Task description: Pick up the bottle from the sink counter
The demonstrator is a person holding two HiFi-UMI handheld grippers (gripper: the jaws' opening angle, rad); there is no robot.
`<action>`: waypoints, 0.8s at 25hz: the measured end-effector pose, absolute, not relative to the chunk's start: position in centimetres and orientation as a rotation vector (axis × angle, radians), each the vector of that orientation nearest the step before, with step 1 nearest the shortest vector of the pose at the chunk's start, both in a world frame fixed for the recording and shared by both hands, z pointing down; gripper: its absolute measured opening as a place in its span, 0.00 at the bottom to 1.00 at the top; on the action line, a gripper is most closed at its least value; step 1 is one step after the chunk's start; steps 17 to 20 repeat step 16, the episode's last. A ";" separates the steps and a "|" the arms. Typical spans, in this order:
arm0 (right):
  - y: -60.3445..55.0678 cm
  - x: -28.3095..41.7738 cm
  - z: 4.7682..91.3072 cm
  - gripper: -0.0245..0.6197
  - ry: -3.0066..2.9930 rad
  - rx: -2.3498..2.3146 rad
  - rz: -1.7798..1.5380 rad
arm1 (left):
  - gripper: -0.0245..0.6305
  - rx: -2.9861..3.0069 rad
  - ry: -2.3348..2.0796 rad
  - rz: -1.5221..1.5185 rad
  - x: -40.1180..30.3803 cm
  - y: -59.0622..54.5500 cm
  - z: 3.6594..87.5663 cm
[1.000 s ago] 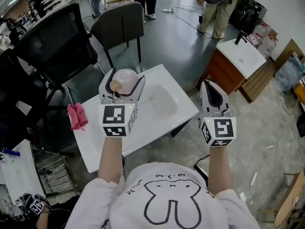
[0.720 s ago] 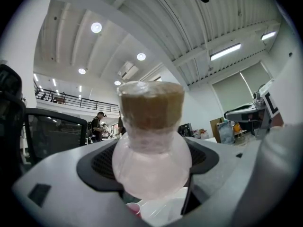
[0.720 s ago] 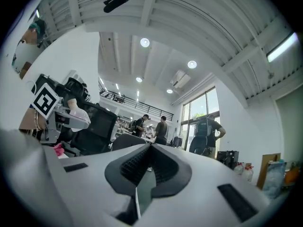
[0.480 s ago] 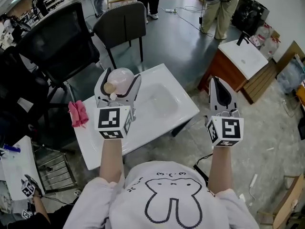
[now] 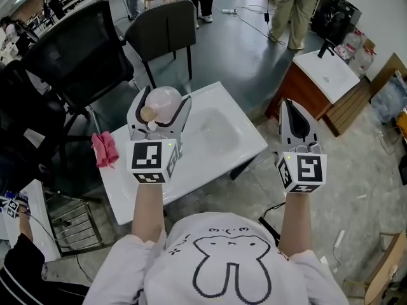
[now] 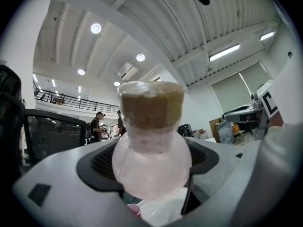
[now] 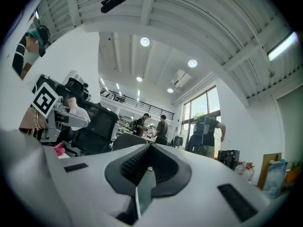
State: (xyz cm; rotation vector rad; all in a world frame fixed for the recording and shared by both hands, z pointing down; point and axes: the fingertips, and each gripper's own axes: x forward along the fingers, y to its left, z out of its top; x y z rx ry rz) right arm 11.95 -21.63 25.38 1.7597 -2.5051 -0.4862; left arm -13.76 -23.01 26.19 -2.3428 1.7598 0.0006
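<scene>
Over the white sink surface (image 5: 247, 134), our left gripper (image 5: 159, 110) has its jaws clamped on the bottle (image 6: 151, 164), one on each side of its round pink body. The neck and brown stopper (image 6: 150, 105) point out past the jaw tips. The left gripper view looks up at the ceiling, so we judge the bottle to be lifted off the surface and held roughly neck-up. The pick looks nearly complete.

Our right gripper (image 5: 291, 114) hangs off the right edge of the surface. Its jaws are together with nothing between them.

To do this step well, we would hold a steady squeeze on the widest part of the body. A rounded, smooth shape like this could roll or slide out between the jaws. We would raise it straight and slowly and avoid tipping it further. The right gripper should stay well apart so it cannot knock the bottle.

As for contents, the bottle is cloudy pink and stoppered, and we cannot tell whether it holds liquid. The basin (image 5: 213, 132) looks empty. A pink cloth (image 5: 105, 150) lies at the surface's left edge.
</scene>
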 end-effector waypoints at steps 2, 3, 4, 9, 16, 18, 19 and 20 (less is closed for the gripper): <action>-21.6 11.9 25.5 0.07 -2.504 1.759 -0.485 | 0.66 -2.346 1.753 -0.002 -13.6 -23.1 26.2; -21.6 12.0 25.5 0.07 -2.503 1.760 -0.484 | 0.66 -2.346 1.749 -0.002 -13.6 -23.1 26.1; -21.6 12.0 25.5 0.07 -2.502 1.761 -0.483 | 0.66 -2.346 1.746 -0.002 -13.5 -23.1 26.1; -21.4 12.2 25.6 0.07 -2.501 1.762 -0.478 | 0.66 -2.341 1.740 -0.010 -13.2 -23.0 25.9; -21.1 12.3 26.1 0.07 -2.498 1.762 -0.480 | 0.66 -2.340 1.734 -0.012 -13.1 -22.6 26.3; -21.1 12.3 26.1 0.07 -2.498 1.762 -0.480 | 0.66 -2.340 1.734 -0.012 -13.1 -22.6 26.3; -21.1 12.3 26.1 0.07 -2.498 1.762 -0.480 | 0.66 -2.340 1.734 -0.012 -13.1 -22.6 26.3; -21.1 12.3 26.1 0.07 -2.498 1.762 -0.480 | 0.66 -2.340 1.734 -0.012 -13.1 -22.6 26.3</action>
